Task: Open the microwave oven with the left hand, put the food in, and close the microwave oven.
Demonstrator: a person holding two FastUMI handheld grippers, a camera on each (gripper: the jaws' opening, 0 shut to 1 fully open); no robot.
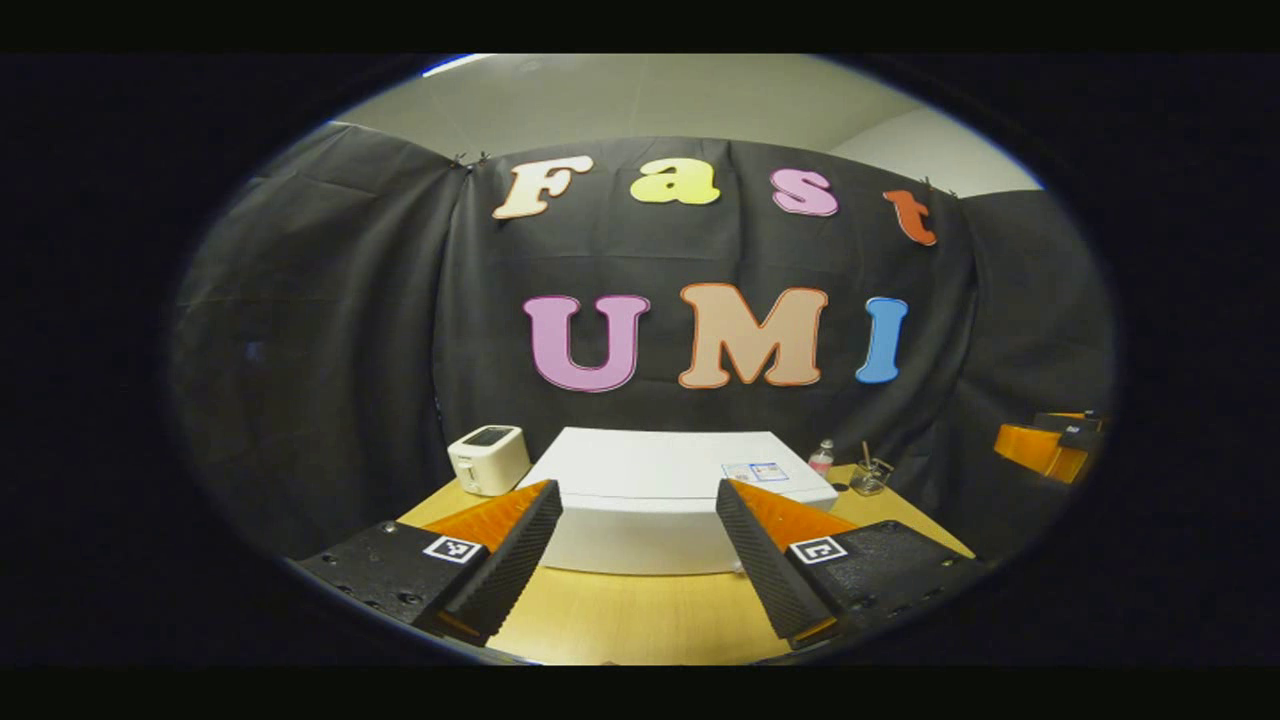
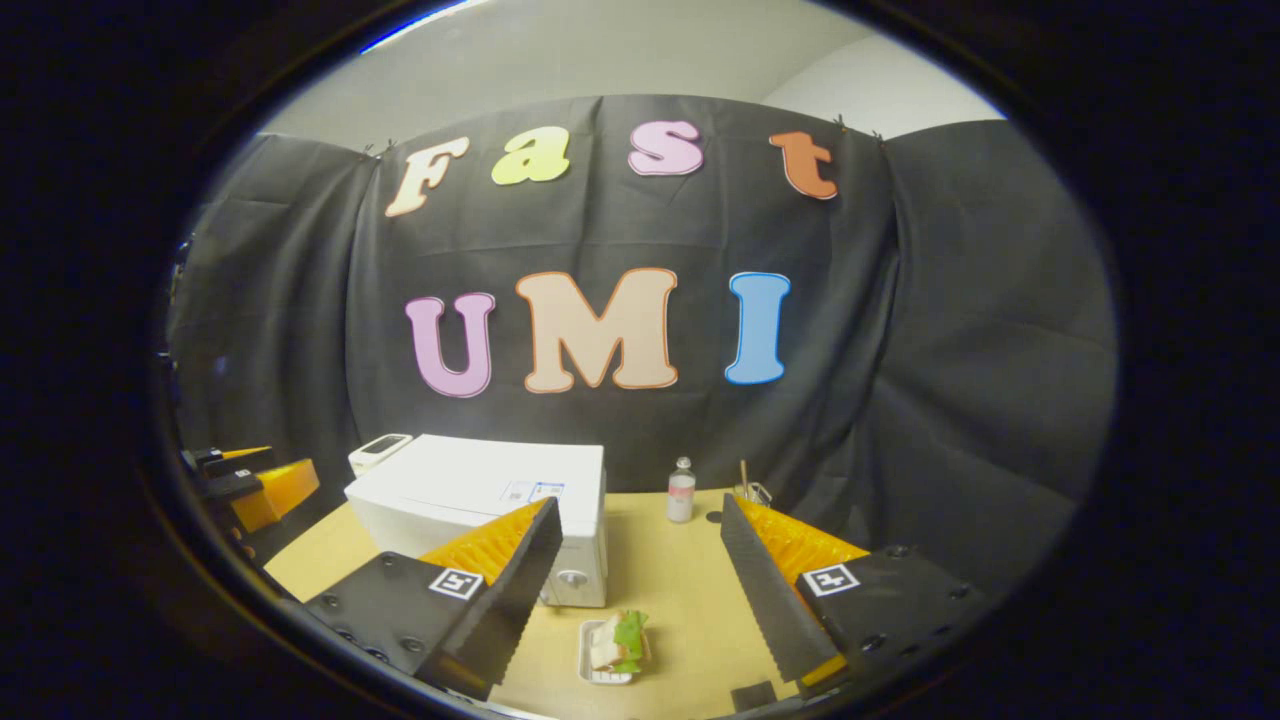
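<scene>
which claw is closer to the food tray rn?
Right. The right claw hangs open just above the food tray on the table. The left claw faces the microwave, off to the tray's left.

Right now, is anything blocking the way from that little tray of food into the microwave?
Yes: the white box-shaped microwave oven appears shut, so its own front stands between the small white tray of sandwich and green leaves and the inside. Bare wooden tabletop lies between tray and oven. Both hand-held grippers, left and right, are open and empty.

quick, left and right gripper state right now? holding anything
left gripper: open, holding nothing, facing the shut microwave.
right gripper: open, holding nothing, above the food tray.
</scene>
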